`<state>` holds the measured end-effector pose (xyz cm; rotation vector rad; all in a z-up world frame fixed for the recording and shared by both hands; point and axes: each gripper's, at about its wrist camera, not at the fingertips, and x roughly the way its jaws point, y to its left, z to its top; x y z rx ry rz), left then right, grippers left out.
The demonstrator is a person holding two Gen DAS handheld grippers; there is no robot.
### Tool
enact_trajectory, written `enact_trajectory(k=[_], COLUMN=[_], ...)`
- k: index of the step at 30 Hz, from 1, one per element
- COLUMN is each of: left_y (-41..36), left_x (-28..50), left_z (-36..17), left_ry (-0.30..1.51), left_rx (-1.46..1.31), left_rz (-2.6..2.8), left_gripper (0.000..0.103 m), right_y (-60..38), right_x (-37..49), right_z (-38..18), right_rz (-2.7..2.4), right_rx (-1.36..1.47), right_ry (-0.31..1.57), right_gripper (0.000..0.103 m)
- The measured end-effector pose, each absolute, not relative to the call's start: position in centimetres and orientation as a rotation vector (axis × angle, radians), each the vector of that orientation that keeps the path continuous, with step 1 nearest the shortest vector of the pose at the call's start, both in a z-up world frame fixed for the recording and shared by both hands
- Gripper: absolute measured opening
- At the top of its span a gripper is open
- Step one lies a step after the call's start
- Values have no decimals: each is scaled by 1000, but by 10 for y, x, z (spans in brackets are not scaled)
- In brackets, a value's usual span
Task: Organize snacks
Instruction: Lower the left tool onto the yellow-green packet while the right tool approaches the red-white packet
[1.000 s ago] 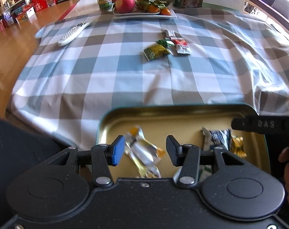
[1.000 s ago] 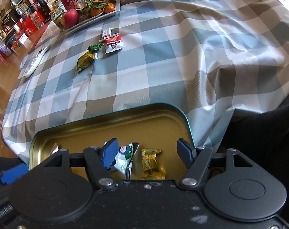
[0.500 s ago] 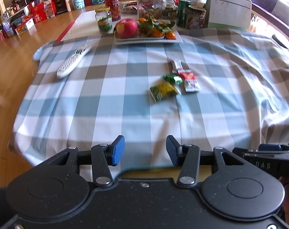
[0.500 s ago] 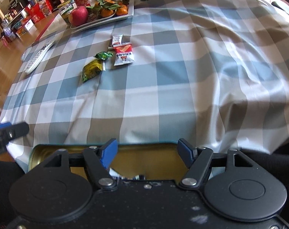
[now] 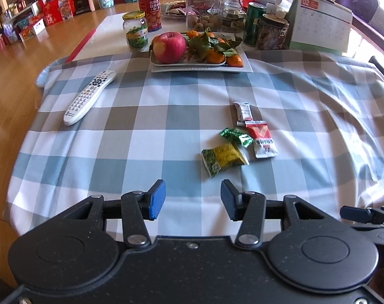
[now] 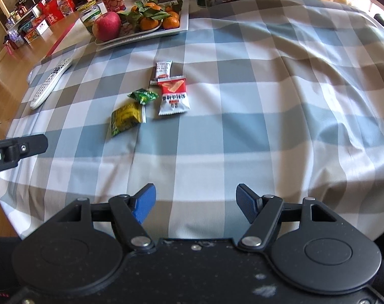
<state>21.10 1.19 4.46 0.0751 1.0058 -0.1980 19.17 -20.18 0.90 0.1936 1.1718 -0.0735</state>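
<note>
Several snack packets lie together on the checked tablecloth: a yellow-green packet (image 5: 223, 158) (image 6: 126, 117), a small green candy (image 5: 236, 136) (image 6: 142, 95), a red-and-white packet (image 5: 263, 140) (image 6: 173, 96) and a small white packet (image 5: 243, 112) (image 6: 162, 69). My left gripper (image 5: 192, 200) is open and empty, hovering above the near edge, just short of the yellow-green packet. My right gripper (image 6: 195, 204) is open and empty, nearer the table edge. The gold tray is out of view.
A white remote (image 5: 89, 96) (image 6: 50, 82) lies at the left. A white plate (image 5: 245, 65) with an apple (image 5: 169, 46) and tangerines stands behind the snacks. Jars, cans and a calendar (image 5: 318, 22) line the far side. The cloth is rumpled at the right.
Both grippers have lifted and moved forward from over the gold tray toward the table. The tray with its snacks has dropped out of both views. The loose packets look closer.
</note>
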Motion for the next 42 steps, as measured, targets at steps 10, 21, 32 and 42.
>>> enact_trajectory(k=[10,21,32,42], left_y=[4,-1,14,5], left_x=[256,296,321,317], left_z=[30,16,-4,-3], left_ry=[1050,1097,1237,1222], left_rx=[56,-1,-68,-18], left_rz=[-177,-161,-101,-114], left_gripper=[56,56,55,55], right_y=[-205,-207,-207,-198], right_x=[233,274,312,353], right_z=[-7,-21,-32,-41], right_rz=[-85,-87,-128,-154], right_rx=[199,232,250,256], right_ry=[1210,1255,1270,1264], right_gripper=[74,74,74,74])
